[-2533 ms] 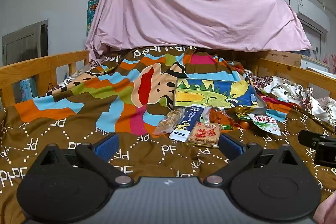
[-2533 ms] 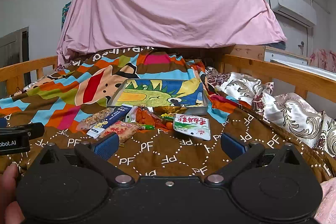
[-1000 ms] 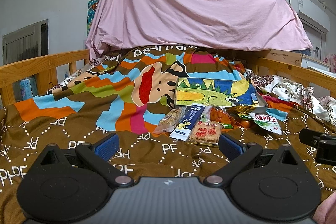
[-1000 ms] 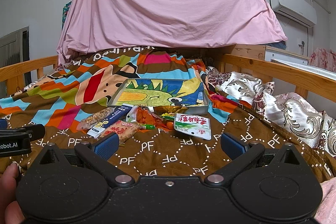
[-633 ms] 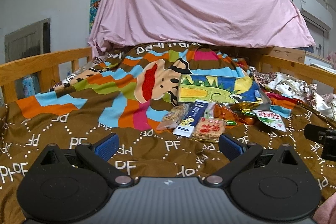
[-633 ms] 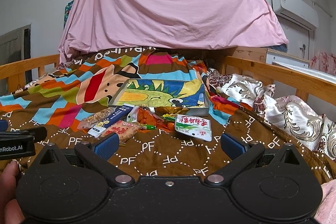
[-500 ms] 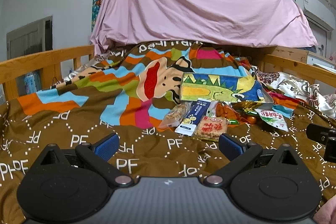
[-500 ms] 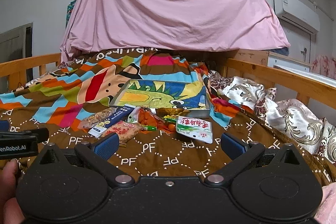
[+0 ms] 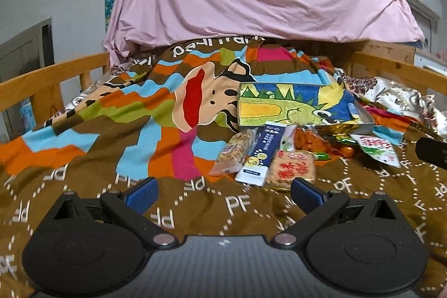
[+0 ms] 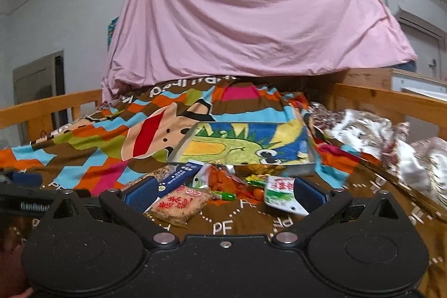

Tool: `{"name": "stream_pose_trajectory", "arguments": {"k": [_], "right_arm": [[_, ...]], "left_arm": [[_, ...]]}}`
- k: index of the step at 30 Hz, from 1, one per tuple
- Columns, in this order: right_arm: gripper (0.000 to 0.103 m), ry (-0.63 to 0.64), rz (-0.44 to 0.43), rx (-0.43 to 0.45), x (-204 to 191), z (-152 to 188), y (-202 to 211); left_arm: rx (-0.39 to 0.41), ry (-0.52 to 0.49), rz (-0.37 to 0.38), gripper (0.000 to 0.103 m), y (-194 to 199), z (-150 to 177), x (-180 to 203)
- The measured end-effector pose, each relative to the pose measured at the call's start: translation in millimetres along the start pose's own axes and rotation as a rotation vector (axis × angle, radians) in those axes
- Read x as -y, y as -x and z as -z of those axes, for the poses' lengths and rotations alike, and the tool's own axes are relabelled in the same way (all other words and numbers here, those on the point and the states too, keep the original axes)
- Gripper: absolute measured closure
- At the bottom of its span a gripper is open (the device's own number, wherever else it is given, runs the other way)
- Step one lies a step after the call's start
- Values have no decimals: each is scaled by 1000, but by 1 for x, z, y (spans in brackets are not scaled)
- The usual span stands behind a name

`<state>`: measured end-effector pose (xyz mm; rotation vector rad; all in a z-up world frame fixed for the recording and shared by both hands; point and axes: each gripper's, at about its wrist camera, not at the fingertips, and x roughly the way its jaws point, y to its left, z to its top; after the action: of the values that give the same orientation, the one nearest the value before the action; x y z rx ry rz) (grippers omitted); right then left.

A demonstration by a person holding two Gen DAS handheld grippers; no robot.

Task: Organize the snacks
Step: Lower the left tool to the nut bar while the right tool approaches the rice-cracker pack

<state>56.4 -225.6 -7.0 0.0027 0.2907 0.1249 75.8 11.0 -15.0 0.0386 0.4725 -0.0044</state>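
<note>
Both grippers hang above the bed's brown blanket (image 9: 83,172), fingers spread wide and gripping nothing. The right gripper (image 10: 223,193) sits nearer the snacks, framing the rice cracker pack (image 10: 180,203) and the white-green packet (image 10: 280,193); the left gripper (image 9: 223,192) is just short of the same cracker pack (image 9: 292,169). This looks like the approach to a first pick: lower and close on one packet. Beyond lies the dinosaur tray (image 10: 301,168), the likely destination.
</note>
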Motion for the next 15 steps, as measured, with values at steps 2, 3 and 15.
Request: {"name": "stream_pose_trajectory", "arguments": {"k": [2,3,15], "right_arm": [[0,22,-14,-18,-2,1,-18],[0,28,-15,-31,-2,1,-27],[0,76,-42,-192,-25,12,-129]], "left_arm": [[-12,-3,0,0,-14,-7,-3],[-19,-2,1,0,-21,-10,-5],[-107,-51,61,0,-120,-51,-15]]}}
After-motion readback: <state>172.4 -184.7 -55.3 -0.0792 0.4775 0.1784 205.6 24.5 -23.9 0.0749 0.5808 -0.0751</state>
